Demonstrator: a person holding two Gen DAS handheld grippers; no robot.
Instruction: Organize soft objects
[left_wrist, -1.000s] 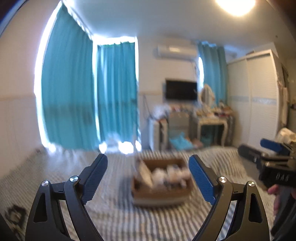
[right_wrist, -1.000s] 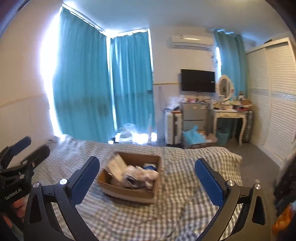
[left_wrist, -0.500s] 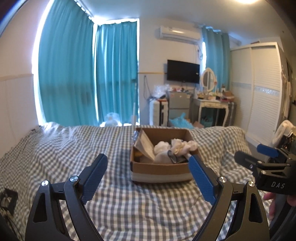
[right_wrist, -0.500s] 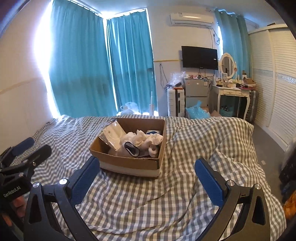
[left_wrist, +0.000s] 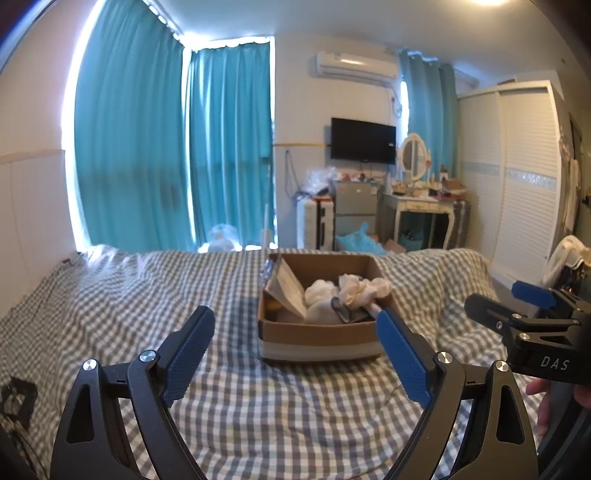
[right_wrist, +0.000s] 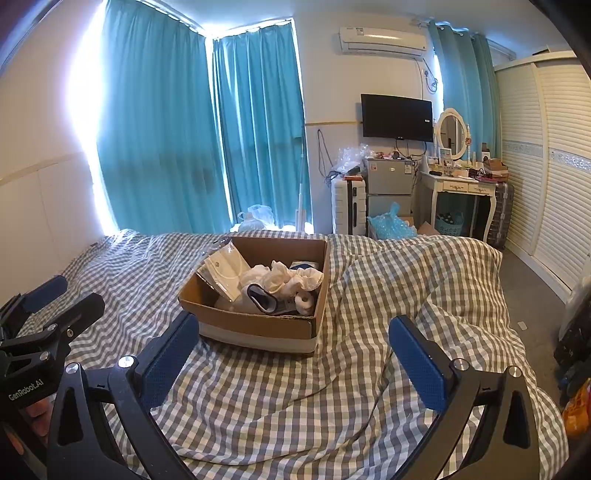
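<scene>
Inside the cardboard box, only the right view shows a white roll — both hand-held grippers gape empty

Teal curtains, wall television, white vanity table, louvred wardrobe.

Grey-white checked bedspread; brown box; teal curtains.
</scene>
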